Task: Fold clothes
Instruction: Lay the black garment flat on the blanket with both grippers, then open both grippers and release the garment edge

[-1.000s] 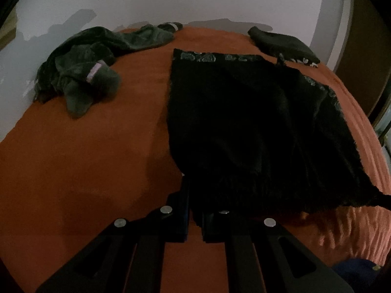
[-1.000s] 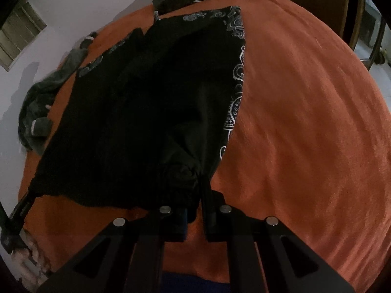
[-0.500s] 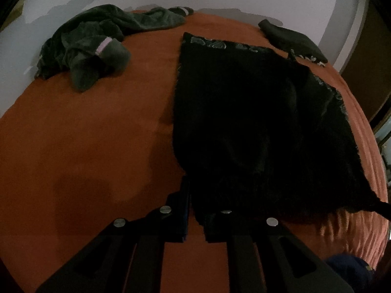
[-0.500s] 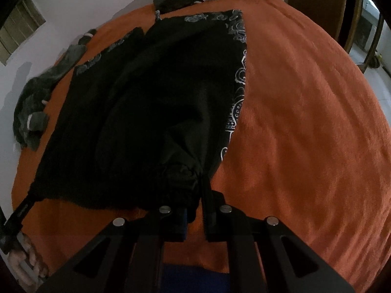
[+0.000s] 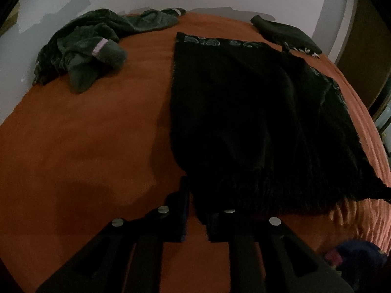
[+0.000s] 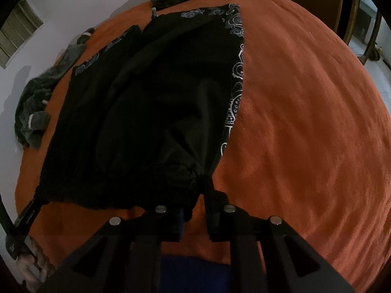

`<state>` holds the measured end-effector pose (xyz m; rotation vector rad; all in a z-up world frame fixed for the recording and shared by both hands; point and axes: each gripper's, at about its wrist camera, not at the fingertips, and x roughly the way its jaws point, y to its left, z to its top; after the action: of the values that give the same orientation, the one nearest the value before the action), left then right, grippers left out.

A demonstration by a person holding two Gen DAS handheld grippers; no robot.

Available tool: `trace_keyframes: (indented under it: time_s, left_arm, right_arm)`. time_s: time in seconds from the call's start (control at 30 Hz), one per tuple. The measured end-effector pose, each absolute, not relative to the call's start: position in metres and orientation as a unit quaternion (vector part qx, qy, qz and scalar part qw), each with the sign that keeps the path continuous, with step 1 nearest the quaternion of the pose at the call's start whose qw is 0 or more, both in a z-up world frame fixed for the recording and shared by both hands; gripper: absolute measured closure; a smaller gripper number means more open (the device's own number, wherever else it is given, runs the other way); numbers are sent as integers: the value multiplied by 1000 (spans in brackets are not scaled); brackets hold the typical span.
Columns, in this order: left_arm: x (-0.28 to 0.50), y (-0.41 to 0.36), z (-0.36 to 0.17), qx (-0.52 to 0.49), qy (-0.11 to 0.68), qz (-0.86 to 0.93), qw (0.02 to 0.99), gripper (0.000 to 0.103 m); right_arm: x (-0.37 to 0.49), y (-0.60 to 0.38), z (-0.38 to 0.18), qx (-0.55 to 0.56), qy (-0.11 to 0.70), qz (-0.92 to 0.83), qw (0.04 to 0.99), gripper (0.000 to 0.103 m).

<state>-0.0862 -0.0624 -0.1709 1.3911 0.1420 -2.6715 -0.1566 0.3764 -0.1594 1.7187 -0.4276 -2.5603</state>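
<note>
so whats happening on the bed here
A person with a gripper in each hand is folding black trousers with a paisley trim on an orange bedspread. The left gripper and right gripper sit at the two near corners, jaws just opening, cloth between them. A crumpled green garment and a folded black piece lie beyond.

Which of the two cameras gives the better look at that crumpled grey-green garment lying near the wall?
The left wrist view. There the grey-green garment lies in full sight at the upper left of the orange bed, pale cuff stripe visible. The right wrist view shows it only small and squeezed at the left edge, beyond the black garment.
</note>
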Motion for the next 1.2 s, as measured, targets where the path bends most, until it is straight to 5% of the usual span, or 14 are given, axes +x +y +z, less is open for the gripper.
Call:
trace_keyframes:
  time_s: [0.23,0.37,0.57,1.2]
  left_arm:
    - [-81,-64,-173,456,45,-887,50,77]
    - [-75,-77,-175,459,70,-883,64,50]
    - [-64,-91,-174,455,101,-883,56,47]
    - [-47,-91,-109,376,99,-919,66,47]
  right_arm:
    - [-155,375,-157,550,-127,-825,13,89]
    - [-155,377,-158,551,-113,-827,4,63]
    - [-151,387,-164,558,-133,-819,4,54]
    - [-132,402,-131,525,-115,-843,15,53]
